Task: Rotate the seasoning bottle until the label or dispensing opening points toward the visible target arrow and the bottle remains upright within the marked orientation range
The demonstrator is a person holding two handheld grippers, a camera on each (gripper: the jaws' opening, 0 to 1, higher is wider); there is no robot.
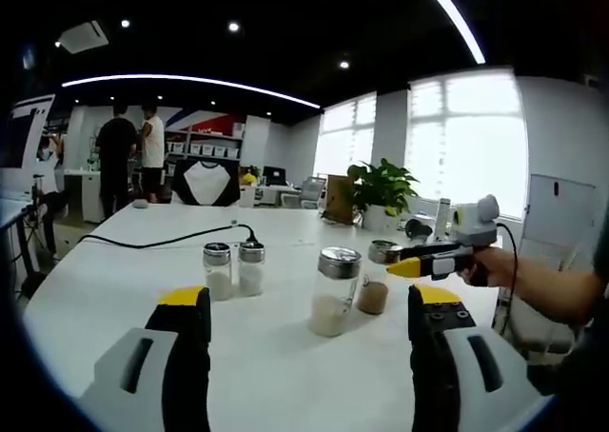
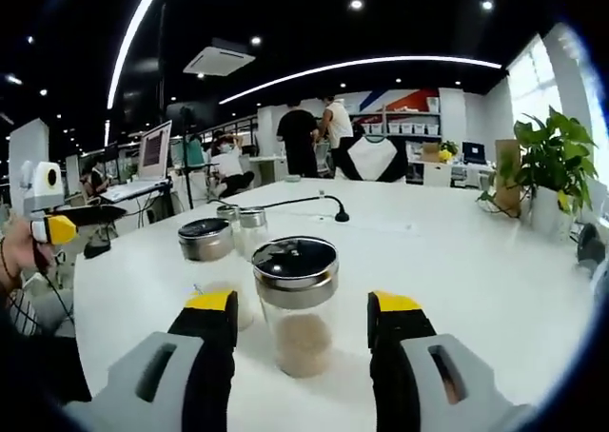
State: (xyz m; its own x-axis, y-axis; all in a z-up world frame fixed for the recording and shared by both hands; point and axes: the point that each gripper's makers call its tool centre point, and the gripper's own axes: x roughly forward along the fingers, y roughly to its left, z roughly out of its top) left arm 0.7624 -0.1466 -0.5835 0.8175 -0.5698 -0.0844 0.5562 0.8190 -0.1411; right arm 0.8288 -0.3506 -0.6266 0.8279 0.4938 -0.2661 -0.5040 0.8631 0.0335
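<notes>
Several glass seasoning bottles with metal lids stand upright on the white table (image 1: 105,289). In the right gripper view, a brown-filled bottle (image 2: 296,304) sits between the jaws of my open right gripper (image 2: 303,310), with a small gap on each side. Behind it to the left is a white-filled bottle (image 2: 207,246), then two small shakers (image 2: 242,225). In the left gripper view, my left gripper (image 1: 309,301) is open and short of the white-filled bottle (image 1: 334,291). The brown-filled bottle (image 1: 374,287) stands just right of it, with the right gripper (image 1: 407,265) at it, held by a hand.
A black cable with a plug (image 1: 190,234) crosses the table behind two small shakers (image 1: 234,269). A potted plant (image 1: 381,189) and small items stand at the far right edge. Two people (image 1: 133,151) stand at the back of the office, and a monitor (image 2: 155,149) is off to the side.
</notes>
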